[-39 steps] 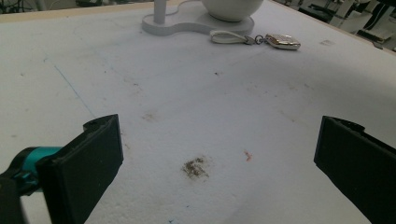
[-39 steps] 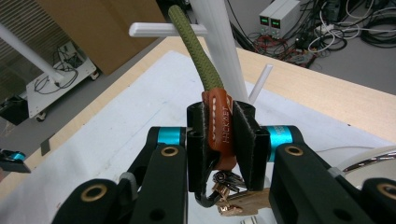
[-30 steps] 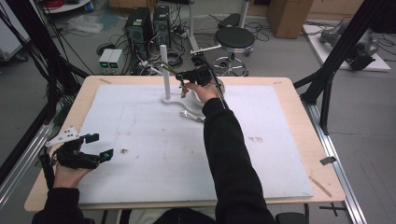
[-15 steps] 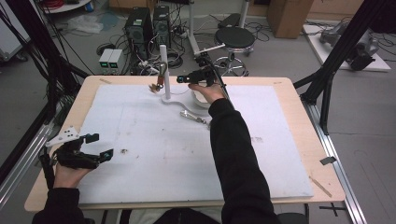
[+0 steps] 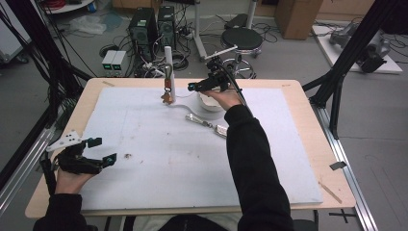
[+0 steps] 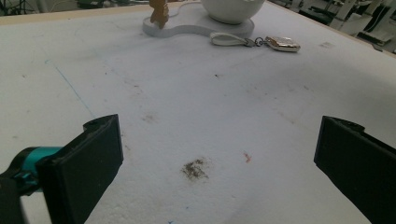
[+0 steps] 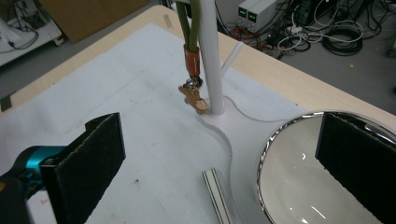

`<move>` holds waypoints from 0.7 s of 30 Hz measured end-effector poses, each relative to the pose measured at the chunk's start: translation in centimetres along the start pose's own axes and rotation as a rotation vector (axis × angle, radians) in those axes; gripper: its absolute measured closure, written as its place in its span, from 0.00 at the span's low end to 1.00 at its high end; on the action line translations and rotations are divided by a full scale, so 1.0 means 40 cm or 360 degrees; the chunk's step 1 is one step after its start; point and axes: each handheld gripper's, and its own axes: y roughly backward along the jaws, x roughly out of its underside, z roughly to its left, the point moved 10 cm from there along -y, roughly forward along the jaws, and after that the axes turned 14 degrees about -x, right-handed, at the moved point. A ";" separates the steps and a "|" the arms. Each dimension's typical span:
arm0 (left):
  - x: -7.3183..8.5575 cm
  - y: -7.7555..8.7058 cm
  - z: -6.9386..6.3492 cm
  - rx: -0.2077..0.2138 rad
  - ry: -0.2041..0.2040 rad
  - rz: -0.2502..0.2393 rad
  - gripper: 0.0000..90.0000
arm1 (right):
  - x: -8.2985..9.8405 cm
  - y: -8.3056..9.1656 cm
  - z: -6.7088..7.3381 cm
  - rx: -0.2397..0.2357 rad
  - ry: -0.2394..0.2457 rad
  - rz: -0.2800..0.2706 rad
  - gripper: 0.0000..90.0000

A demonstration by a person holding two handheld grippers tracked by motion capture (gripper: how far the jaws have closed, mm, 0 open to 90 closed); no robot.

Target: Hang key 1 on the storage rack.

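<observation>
Beside the white post [image 7: 211,56], no writing on the keychain [image 7: 192,74]

I see my left gripper [image 5: 98,151] low at the near left corner of the table [image 5: 308,122], held in my left hand [image 5: 72,168], jaws spread wide with nothing between them, pointing toward the table's middle. My right arm [image 5: 250,163], in a dark sleeve, reaches forward across the table to its far edge, where my right hand [image 5: 226,97] holds the right gripper [image 5: 195,86] above the surface, jaws parted wide and empty, pointing toward the table's left side.
</observation>
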 end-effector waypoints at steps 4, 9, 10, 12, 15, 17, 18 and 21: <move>0.001 -0.001 0.000 -0.0001 0.0000 0.0005 0.02 | 0.027 0.013 0.002 0.0005 0.0030 0.0000 0.01; 0.002 -0.002 -0.001 -0.0003 -0.0001 0.0008 0.02 | 0.089 0.018 -0.004 0.0016 0.0017 0.0064 0.01; 0.002 -0.002 -0.001 -0.0002 -0.0002 0.0009 0.02 | 0.109 0.017 -0.005 0.0002 0.0022 0.0085 0.01; 0.002 -0.004 0.000 -0.0002 -0.0006 0.0011 0.02 | 0.144 0.013 -0.011 0.0015 0.0020 0.0135 0.01; 0.002 -0.006 0.000 -0.0001 -0.0004 0.0011 0.02 | 0.201 0.002 -0.022 0.0029 0.0021 0.0235 0.01; 0.003 -0.007 0.001 -0.0002 -0.0004 0.0013 0.02 | 0.233 -0.009 -0.027 0.0029 0.0019 0.0284 0.01; 0.003 -0.007 0.001 -0.0002 -0.0003 0.0013 0.02 | 0.248 -0.014 -0.028 0.0025 0.0013 0.0307 0.01; 0.003 -0.007 0.002 -0.0002 -0.0002 0.0011 0.02 | 0.281 -0.033 -0.029 0.0005 0.0015 0.0354 0.01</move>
